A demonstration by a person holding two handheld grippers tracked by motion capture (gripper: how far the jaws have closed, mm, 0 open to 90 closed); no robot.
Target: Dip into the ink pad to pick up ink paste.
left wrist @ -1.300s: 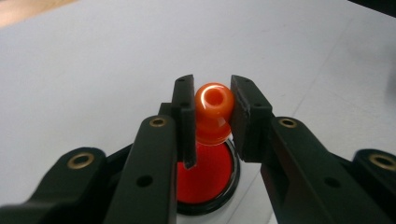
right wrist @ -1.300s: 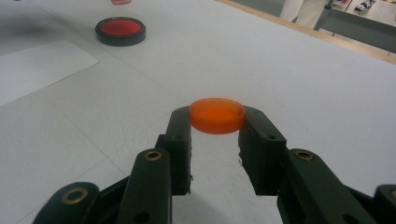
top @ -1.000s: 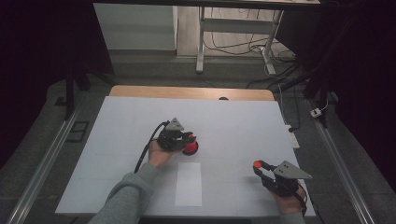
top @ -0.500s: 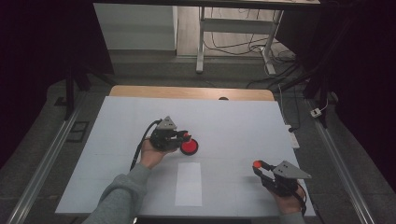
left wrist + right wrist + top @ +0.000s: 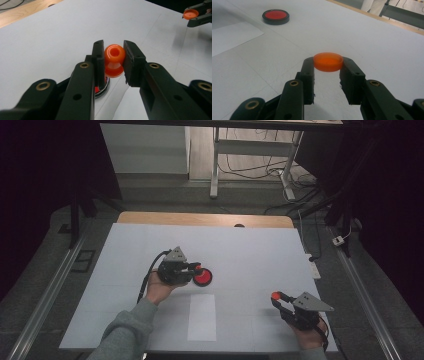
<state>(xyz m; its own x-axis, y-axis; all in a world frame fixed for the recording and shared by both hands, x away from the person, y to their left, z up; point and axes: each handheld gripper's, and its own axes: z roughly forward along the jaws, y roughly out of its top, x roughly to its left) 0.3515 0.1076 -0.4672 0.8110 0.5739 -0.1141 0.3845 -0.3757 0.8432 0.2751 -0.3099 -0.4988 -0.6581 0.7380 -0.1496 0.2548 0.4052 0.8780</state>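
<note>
My left gripper (image 5: pixel 196 268) is shut on a small orange knob-shaped piece (image 5: pixel 114 56) with a hole in its top, held just above the table. Right beside it, a red disc in a black ring (image 5: pixel 203 278) lies flat on the white tabletop (image 5: pixel 250 255). In the left gripper view the disc (image 5: pixel 102 88) peeks out under the jaws. Near the table's front right, my right gripper (image 5: pixel 276 298) is shut on a flat orange round cap (image 5: pixel 328 61), gripped by its rim. The red disc (image 5: pixel 275 16) lies far off in the right gripper view.
A white paper sheet (image 5: pixel 202 317) lies near the front edge, between the two hands. A wooden strip (image 5: pixel 200 218) runs along the table's far edge. Beyond it are desk legs and cables (image 5: pixel 280 175) on the floor.
My left gripper has shifted a little to the left with the orange piece, uncovering more of the red disc. The right gripper has stayed put.
</note>
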